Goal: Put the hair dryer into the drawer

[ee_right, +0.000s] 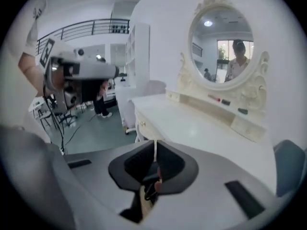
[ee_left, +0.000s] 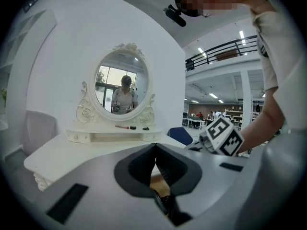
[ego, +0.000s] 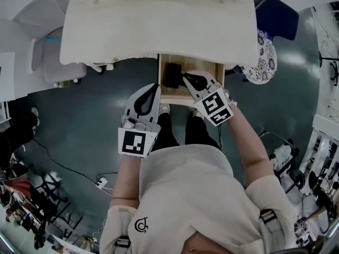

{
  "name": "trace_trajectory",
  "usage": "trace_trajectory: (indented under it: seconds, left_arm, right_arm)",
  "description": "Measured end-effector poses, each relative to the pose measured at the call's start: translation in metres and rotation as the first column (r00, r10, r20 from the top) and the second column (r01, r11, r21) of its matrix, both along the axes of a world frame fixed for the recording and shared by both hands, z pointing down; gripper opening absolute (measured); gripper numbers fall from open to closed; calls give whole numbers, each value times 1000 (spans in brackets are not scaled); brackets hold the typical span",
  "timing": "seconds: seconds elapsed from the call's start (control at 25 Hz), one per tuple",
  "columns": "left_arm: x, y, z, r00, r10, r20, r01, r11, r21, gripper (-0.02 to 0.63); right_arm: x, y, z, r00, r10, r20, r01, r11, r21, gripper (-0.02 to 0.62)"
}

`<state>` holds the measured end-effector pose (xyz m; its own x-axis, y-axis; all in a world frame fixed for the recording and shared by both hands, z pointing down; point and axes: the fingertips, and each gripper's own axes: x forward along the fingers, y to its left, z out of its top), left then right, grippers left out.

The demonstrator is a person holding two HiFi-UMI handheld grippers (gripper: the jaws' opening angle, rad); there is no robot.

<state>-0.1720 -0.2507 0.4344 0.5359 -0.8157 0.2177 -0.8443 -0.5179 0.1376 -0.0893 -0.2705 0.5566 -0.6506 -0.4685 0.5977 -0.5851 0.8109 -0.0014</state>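
Under the cream dressing table top [ego: 159,30], with a blue chair [ego: 275,17] at 2 o'clock, the black hair dryer [ego: 172,74] lies at the 9 o'clock side of the open light wooden drawer [ego: 172,96], while the right gripper [ego: 185,75] at its 3 o'clock and the left gripper [ego: 157,85] at its 7 o'clock both have jaws pressed together, holding nothing.

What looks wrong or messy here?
Only the drawer under the dressing table stands out: it is pulled open, with the black hair dryer lying inside. Nothing looks spilled, tipped or broken.
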Motion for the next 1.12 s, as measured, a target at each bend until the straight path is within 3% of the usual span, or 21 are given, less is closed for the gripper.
trace_trajectory:
  seconds: [0.24, 0.52, 0.72, 0.92, 1.12]
  left_arm:
    - [-5, -5, -23, 998, -26, 53, 24, 999, 32, 14]
    - [-3, -29, -76, 998, 6, 69, -18, 984, 178, 14]
    - [6, -29, -96, 997, 41, 61, -54, 971, 233, 13]
    - [14, -28, -112, 995, 73, 74, -90, 959, 269, 14]
    - [16, -30, -122, 995, 72, 71, -89, 953, 289, 13]
  right_arm:
    - [22, -12, -101, 968, 155, 200, -181, 976, 122, 9]
    - [54, -29, -197, 897, 263, 355, -373, 882, 288, 8]
    - [56, -17, -225, 909, 221, 355, -353, 860, 370, 6]
    - [60, -5, -251, 894, 203, 400, -379, 818, 433, 5]
    - [70, -1, -261, 846, 240, 476, -456, 790, 411, 5]
